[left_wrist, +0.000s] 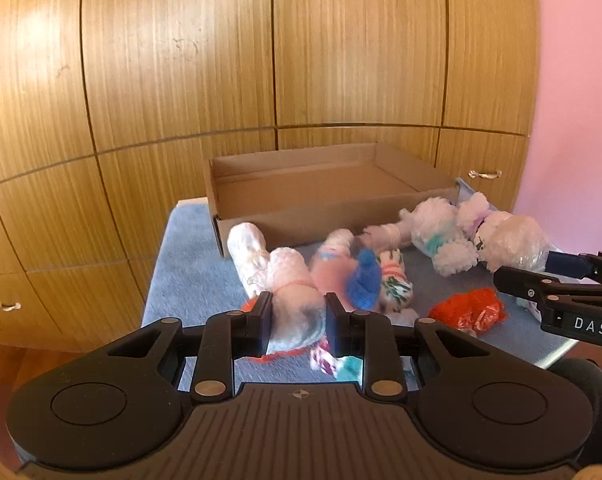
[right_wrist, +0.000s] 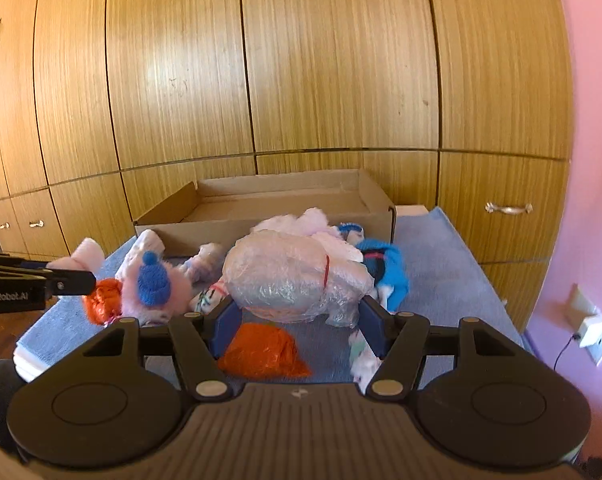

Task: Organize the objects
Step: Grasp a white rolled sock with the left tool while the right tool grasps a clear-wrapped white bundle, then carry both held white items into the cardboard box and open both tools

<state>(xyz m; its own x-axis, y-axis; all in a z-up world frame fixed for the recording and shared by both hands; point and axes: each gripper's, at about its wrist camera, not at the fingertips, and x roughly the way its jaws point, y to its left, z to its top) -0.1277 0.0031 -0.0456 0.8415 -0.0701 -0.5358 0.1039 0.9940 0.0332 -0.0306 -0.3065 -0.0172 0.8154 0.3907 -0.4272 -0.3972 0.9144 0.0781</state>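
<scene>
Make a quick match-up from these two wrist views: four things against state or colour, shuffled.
Things:
A. cardboard box
B. knit hat
C. left gripper
D. right gripper

State or colour:
1. jaws shut on the plastic-wrapped plush
2. blue
3. brown, open at the top
4. jaws shut on a pale plush limb

Pairs: A-3, B-2, C-4, D-1
</scene>
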